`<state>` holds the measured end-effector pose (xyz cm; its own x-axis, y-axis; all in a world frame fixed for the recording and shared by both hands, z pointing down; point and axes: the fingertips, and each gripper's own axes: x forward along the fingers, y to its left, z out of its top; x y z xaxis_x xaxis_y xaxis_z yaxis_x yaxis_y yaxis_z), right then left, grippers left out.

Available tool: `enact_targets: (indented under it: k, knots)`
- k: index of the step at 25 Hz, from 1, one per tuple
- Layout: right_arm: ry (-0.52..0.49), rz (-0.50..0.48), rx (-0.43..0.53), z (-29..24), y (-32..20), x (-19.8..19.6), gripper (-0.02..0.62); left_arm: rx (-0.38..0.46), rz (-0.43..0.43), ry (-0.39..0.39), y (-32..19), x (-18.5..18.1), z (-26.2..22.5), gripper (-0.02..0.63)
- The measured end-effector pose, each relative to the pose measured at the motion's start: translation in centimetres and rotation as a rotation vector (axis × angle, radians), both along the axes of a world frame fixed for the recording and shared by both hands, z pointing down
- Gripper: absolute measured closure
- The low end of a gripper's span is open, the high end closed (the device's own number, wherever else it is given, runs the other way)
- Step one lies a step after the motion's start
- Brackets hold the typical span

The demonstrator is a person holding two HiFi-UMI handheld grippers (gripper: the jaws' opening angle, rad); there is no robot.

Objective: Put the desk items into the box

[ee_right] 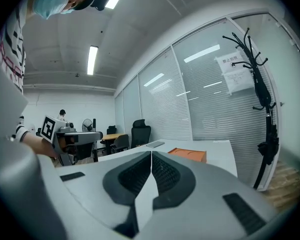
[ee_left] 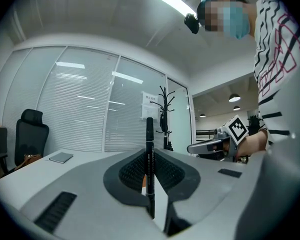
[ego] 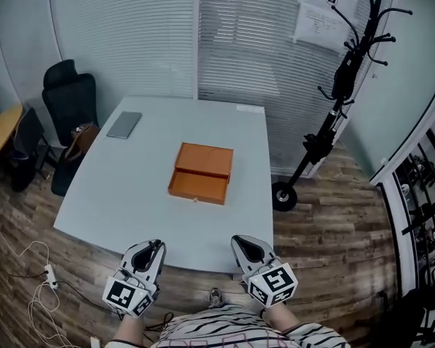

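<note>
Left tongs (ego: 155,246) clamp a black pen (ee_left: 149,154) upright; right tongs (ego: 241,242) are pressed together, empty. The orange box (ego: 201,172) sits on the counter (ego: 123,194), well ahead of both.

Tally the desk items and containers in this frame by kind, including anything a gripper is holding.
black pen: 1, clamped in the left gripper
grey notebook: 1, on the table
orange box: 1, on the table, open
Total: 3
</note>
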<state>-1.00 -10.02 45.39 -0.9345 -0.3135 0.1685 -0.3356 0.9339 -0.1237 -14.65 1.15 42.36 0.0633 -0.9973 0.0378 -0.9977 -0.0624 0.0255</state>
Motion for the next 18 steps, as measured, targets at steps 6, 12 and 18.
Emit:
enact_targets:
  k: [6, 12, 18]
  knots:
    - [0.0, -0.017, -0.008, 1.0, -3.9, -0.4, 0.569, -0.011, -0.001, -0.05, -5.0, -1.2, 0.4, 0.56]
    - [0.024, -0.014, -0.034, 1.9, -5.9, -2.0, 0.569, -0.035, 0.01, -0.063, -9.0, -3.7, 0.9, 0.56]
    - [0.038, 0.073, -0.036, 2.3, -8.1, -3.5, 0.569, -0.065, 0.077, -0.078, -13.7, -7.1, 2.0, 0.56]
